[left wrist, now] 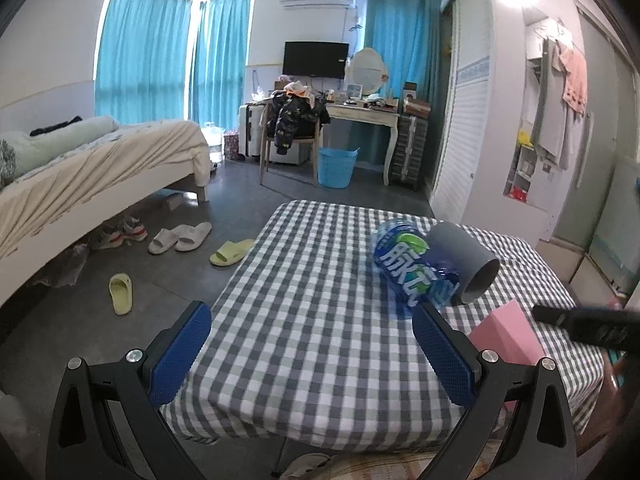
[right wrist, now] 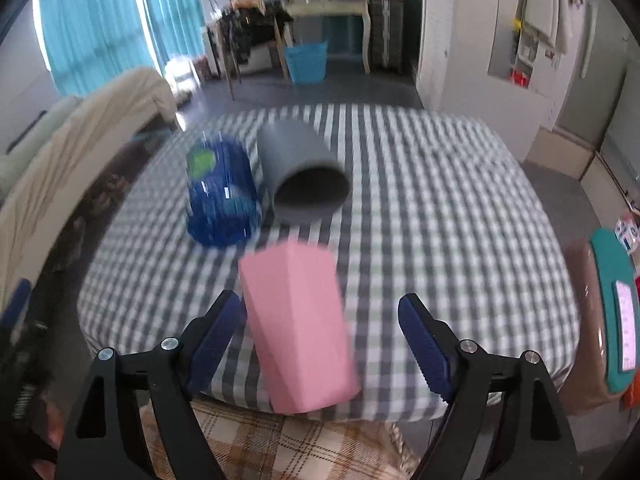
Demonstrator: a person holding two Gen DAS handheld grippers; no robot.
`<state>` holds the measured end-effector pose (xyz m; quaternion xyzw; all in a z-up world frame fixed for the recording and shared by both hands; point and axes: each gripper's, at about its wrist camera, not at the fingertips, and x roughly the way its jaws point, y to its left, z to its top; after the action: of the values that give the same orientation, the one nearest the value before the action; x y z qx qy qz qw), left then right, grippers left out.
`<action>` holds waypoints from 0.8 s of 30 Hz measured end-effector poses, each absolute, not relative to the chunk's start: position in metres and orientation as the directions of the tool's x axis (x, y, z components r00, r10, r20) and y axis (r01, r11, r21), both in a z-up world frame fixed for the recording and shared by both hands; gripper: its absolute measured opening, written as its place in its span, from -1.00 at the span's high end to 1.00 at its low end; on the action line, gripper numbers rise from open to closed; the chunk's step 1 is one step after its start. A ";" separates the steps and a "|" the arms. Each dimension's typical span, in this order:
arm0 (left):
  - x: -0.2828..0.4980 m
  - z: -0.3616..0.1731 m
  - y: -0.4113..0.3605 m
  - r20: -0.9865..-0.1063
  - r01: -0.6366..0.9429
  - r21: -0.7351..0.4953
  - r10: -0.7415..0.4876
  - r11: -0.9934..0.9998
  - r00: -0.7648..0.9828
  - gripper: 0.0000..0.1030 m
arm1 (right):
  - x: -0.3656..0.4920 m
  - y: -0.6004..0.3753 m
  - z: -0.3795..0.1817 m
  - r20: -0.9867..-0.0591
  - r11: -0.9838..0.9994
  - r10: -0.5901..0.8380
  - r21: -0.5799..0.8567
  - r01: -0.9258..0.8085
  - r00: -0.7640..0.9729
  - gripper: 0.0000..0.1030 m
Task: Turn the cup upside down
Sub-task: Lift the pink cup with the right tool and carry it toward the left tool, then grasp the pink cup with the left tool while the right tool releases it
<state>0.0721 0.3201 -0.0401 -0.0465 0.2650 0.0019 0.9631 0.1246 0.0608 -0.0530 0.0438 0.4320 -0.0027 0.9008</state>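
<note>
A pink faceted cup [right wrist: 298, 328] lies on its side near the front edge of the checked table [right wrist: 440, 220]; it also shows in the left wrist view [left wrist: 506, 336]. A grey cup [right wrist: 300, 172] lies on its side, mouth toward me, also in the left wrist view [left wrist: 466, 262]. A blue transparent cup [right wrist: 220, 192] lies beside it, also seen from the left [left wrist: 412, 266]. My right gripper [right wrist: 320, 340] is open, its blue pads either side of the pink cup. My left gripper [left wrist: 312, 344] is open and empty over the table's front left.
A bed [left wrist: 100, 168] stands to the left, slippers [left wrist: 180, 238] on the floor beside it. A desk, chair and blue basket [left wrist: 336, 166] are at the back. A white wardrobe [left wrist: 468, 120] is at the right. A teal object [right wrist: 616, 312] sits right of the table.
</note>
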 end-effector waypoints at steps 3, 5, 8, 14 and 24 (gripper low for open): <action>0.069 -0.034 0.296 -0.496 0.001 -0.066 -0.034 0.998 0.867 -1.00 | 0.112 0.046 -0.030 -0.711 0.998 0.003 0.046 0.043 0.703 -0.60; 0.067 -0.032 0.280 -0.489 0.008 -0.061 -0.036 0.998 0.872 -1.00 | 0.099 0.035 -0.019 -0.648 0.999 -0.049 -0.016 0.051 0.760 -0.61; 0.060 -0.032 0.245 -0.488 0.030 -0.075 -0.063 0.997 0.871 -1.00 | 0.086 0.019 -0.012 -0.573 0.996 -0.090 -0.064 0.065 0.814 -0.62; 0.049 -0.045 0.184 -0.515 0.131 -0.053 -0.139 0.990 0.846 -1.00 | 0.075 -0.035 -0.034 -0.592 0.995 -0.071 0.010 0.095 0.803 -0.62; 0.062 -0.084 0.149 -0.652 0.144 -0.106 -0.178 0.984 0.737 -0.97 | 0.065 -0.088 -0.050 -0.605 0.988 -0.072 0.066 0.140 0.793 -0.62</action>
<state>0.0624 0.1492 -0.0845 -0.0243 0.3521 -0.0862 0.9317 0.0650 -0.0883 -0.0496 0.0536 0.3165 -0.0562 0.9454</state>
